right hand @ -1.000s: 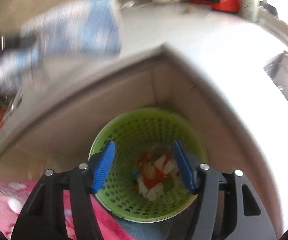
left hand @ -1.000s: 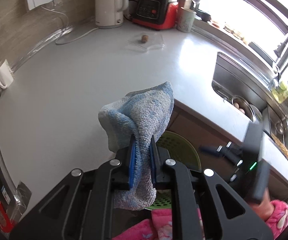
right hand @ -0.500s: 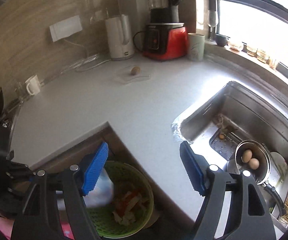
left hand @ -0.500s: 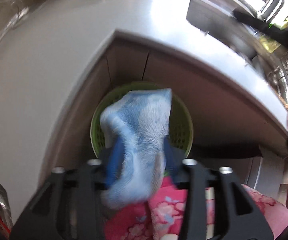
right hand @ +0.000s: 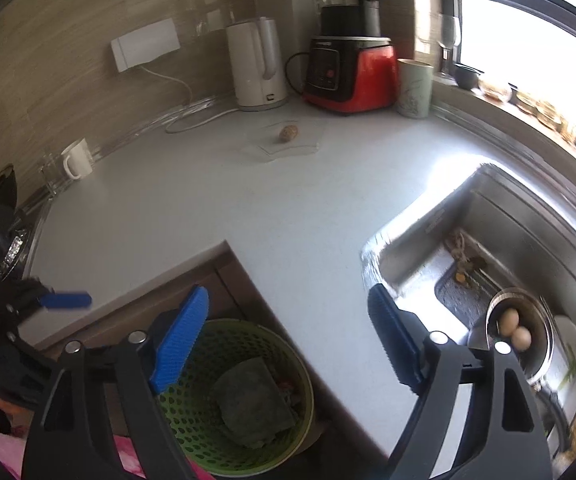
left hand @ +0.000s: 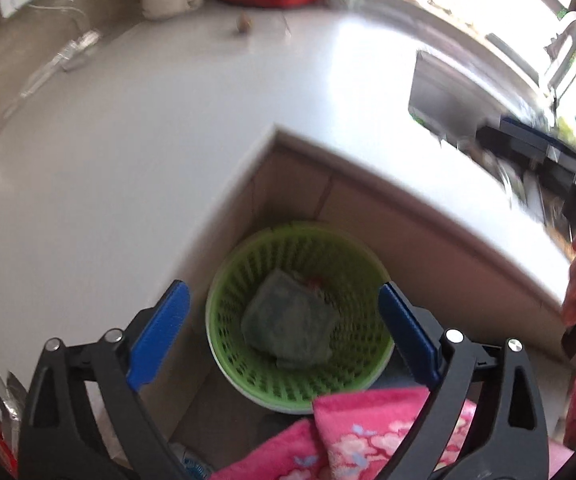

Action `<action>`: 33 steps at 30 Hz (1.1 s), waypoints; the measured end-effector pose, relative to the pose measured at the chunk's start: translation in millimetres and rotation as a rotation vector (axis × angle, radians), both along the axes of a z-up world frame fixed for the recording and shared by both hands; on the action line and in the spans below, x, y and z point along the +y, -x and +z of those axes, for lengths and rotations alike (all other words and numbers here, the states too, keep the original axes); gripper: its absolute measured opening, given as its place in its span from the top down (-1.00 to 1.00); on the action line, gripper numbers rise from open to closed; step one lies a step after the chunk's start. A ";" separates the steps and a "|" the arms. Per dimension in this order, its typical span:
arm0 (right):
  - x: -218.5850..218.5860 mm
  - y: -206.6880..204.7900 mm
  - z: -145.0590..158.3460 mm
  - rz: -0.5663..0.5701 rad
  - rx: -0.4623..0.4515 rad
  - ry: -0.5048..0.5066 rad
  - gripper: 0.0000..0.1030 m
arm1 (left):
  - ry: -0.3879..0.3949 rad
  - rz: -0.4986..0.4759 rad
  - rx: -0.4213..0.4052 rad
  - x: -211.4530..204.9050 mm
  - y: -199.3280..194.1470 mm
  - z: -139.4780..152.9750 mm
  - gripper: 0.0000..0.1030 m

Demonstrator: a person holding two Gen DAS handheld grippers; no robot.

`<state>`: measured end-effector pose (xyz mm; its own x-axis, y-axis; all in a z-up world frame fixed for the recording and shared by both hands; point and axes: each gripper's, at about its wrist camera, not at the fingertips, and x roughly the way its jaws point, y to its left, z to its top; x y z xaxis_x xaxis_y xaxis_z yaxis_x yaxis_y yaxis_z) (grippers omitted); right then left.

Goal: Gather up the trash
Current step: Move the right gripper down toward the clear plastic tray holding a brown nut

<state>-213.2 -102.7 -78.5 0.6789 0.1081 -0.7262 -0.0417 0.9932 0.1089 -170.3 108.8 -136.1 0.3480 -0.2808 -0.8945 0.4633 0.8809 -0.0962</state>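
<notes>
Below the counter edge [left hand: 408, 184], basket [left hand: 223, 300].

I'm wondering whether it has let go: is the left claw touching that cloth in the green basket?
Apart. In the left wrist view the left claw is opening with nothing between its blue pads, and the cloth lies below in the green basket.

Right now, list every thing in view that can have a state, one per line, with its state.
left gripper: jaws opening, nothing between them
right gripper: jaws opening, nothing between them
cloth: lying crumpled in the basket
green basket: upright on the floor, holding the cloth and scraps
bowl: in the sink, holding two eggs
white mug: upright on the counter
</notes>
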 end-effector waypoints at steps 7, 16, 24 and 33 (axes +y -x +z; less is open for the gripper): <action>-12.3 -63.9 10.4 0.112 -0.022 0.005 -0.78 | 0.024 0.135 -0.069 4.4 -58.9 24.8 -0.79; -30.7 -169.0 5.4 0.352 -0.037 0.104 -0.94 | 0.011 0.276 -0.100 -2.3 -128.8 35.3 -0.84; -32.5 -256.3 -28.0 0.633 -0.016 0.226 -0.95 | 0.010 0.407 -0.079 -12.3 -171.2 34.9 -0.84; -6.8 -315.0 -58.4 0.997 -0.028 0.467 -0.95 | -0.013 0.498 -0.077 -14.8 -189.2 36.4 -0.84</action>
